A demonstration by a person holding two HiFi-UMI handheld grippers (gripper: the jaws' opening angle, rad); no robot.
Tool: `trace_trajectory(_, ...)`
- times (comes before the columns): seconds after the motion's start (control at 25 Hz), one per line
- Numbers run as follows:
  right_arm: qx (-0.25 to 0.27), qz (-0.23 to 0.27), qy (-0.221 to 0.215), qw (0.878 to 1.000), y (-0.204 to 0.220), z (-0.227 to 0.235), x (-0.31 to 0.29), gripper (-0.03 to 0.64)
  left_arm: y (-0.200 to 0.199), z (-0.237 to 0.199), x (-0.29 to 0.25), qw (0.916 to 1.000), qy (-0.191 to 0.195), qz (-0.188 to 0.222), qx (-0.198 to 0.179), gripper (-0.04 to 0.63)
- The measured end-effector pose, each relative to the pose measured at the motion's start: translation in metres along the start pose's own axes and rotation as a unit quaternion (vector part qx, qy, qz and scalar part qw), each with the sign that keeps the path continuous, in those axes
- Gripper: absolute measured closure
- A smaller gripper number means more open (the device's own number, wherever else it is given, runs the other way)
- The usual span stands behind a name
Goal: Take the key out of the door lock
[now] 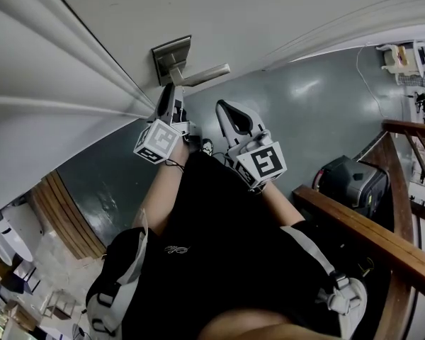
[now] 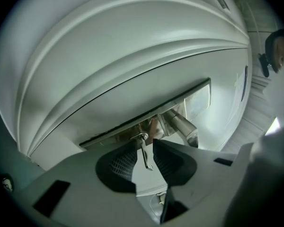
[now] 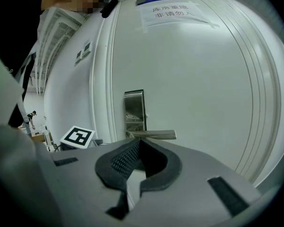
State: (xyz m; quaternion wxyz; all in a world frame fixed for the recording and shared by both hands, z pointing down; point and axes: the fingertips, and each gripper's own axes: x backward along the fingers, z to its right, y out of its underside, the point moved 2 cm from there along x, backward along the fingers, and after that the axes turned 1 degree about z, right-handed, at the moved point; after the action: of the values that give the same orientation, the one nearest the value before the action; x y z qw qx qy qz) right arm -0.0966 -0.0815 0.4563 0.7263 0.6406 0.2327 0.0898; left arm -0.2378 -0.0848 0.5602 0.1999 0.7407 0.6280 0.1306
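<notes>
Jaws of the left gripper (image 1: pixel 172 91) are pointing at the lock plate (image 1: pixel 171 54) just under the handle (image 1: pixel 205 73) in the head view, while the right gripper (image 1: pixel 227 108) is hanging back beside it. In the left gripper view, the jaws are standing narrow with the key (image 2: pixel 144 151) between them. The pads are not yet pressing, likely lining up a pinch. The key is showing edge-on, thin and metallic, sticking out near the plate's end. In the right gripper view, the jaws are resting together, empty, presumably keeping clear.
</notes>
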Motion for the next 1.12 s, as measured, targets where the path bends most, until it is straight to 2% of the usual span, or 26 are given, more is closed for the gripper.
trace_trajectory(0.16,-0.007,-0.005,-0.005,1.0,0.001,-0.001,0.001,0.609,0.002,0.001,-0.006,0.9999,-0.003,0.005,0.012,0.488)
trace_trajectory(0.36,-0.008,-0.008,-0.005,1.0,0.002,0.004,0.003,0.609,0.007,0.003,-0.013,0.9986,0.009,0.022,0.048,0.518)
trace_trajectory(0.76,-0.007,-0.004,-0.001,1.0,-0.001,0.014,0.009,0.609,0.005,0.003,-0.015,0.99,0.017,0.068,0.122,0.532)
trace_trajectory(1.12,-0.01,-0.004,-0.005,1.0,0.0,0.016,0.01,0.609,0.005,0.003,-0.015,0.9874,0.023,0.08,0.135,0.555)
